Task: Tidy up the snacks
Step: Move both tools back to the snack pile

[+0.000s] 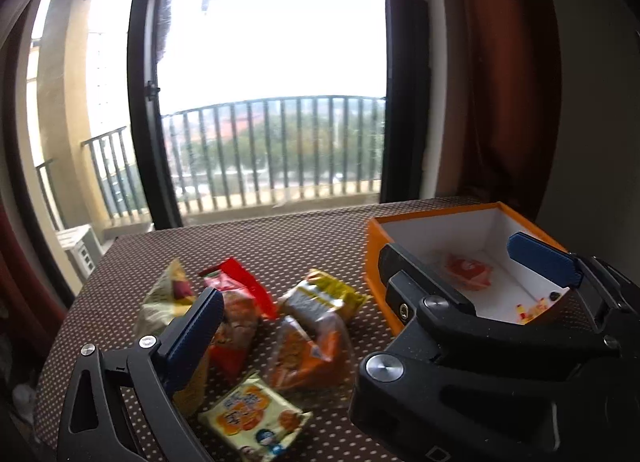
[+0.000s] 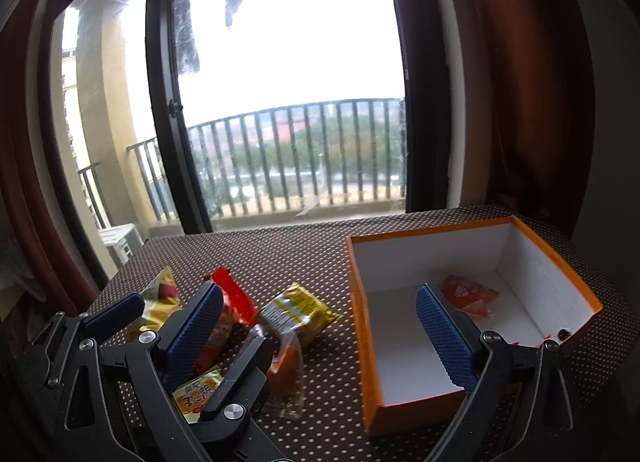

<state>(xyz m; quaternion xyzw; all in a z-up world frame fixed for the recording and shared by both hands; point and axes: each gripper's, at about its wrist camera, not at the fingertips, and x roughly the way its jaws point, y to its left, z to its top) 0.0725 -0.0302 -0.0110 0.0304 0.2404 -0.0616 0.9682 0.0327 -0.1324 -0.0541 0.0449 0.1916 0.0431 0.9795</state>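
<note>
Crinkled snack packets, yellow, red and orange, heaped between left gripper's spread, empty jaws. Right gripper gapes empty over orange box's left wall; one red packet inside, floor mostly bare.

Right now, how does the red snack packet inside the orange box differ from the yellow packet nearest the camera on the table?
The red packet lies alone on the white floor of the orange box; the yellow packet lies outside it on the dotted tablecloth, beside other loose snacks. The red packet is mostly one plain red-orange colour; the yellow packet carries orange cartoon print. Both lie flat, and neither is held by a tool.
</note>
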